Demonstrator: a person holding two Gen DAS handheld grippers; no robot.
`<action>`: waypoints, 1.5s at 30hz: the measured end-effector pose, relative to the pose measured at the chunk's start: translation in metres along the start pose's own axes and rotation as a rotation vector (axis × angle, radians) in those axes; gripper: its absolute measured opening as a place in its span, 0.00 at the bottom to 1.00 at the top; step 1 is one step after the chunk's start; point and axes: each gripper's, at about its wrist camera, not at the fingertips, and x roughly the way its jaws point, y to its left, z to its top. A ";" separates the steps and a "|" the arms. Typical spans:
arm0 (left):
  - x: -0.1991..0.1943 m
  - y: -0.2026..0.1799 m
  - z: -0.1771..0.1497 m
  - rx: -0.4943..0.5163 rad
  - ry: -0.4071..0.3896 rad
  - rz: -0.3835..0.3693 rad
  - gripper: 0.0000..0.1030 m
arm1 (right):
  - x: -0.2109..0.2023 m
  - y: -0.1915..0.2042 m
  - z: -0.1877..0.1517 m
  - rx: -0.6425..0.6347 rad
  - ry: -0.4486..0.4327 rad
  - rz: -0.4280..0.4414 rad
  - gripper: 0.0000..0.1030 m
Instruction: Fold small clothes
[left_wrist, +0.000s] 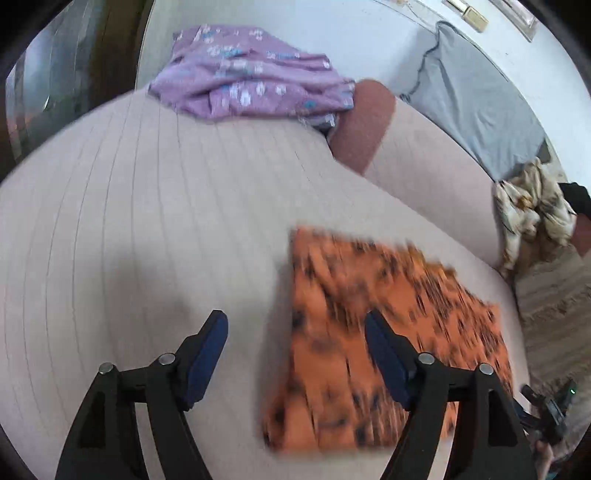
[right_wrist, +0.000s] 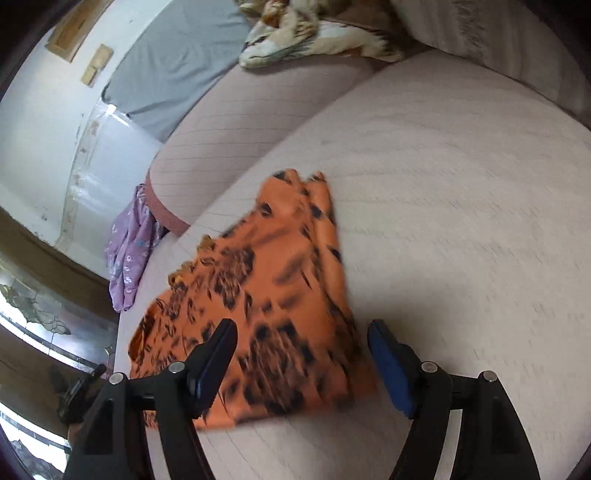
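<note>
Pale striped sofa (left_wrist: 147, 221) fills both of my views. Ahead of my jaws, well apart, a purple garment (left_wrist: 251, 74) lies at the cushion's far edge. Orange cloth (right_wrist: 266, 295) lies flat, folded. Left gripper (left_wrist: 295, 350): jaws wide, cloth under the right finger. Right gripper (right_wrist: 303, 354): jaws wide, straddling the cloth's near edge, holding nothing.

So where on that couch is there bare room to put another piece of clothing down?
Bare cushion lies left of the orange garment, up to the purple clothes, and again to its right in the right wrist view. It is crowded by the cream patterned cloth.
</note>
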 end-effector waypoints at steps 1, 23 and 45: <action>-0.003 -0.002 -0.019 0.004 0.020 -0.025 0.76 | -0.004 -0.005 -0.004 0.008 0.013 -0.008 0.74; -0.029 -0.061 0.016 -0.034 -0.067 0.015 0.13 | 0.013 0.048 0.014 0.293 -0.066 0.145 0.09; -0.031 0.000 -0.080 0.091 0.055 0.136 0.76 | -0.094 0.013 -0.037 -0.053 -0.048 -0.059 0.58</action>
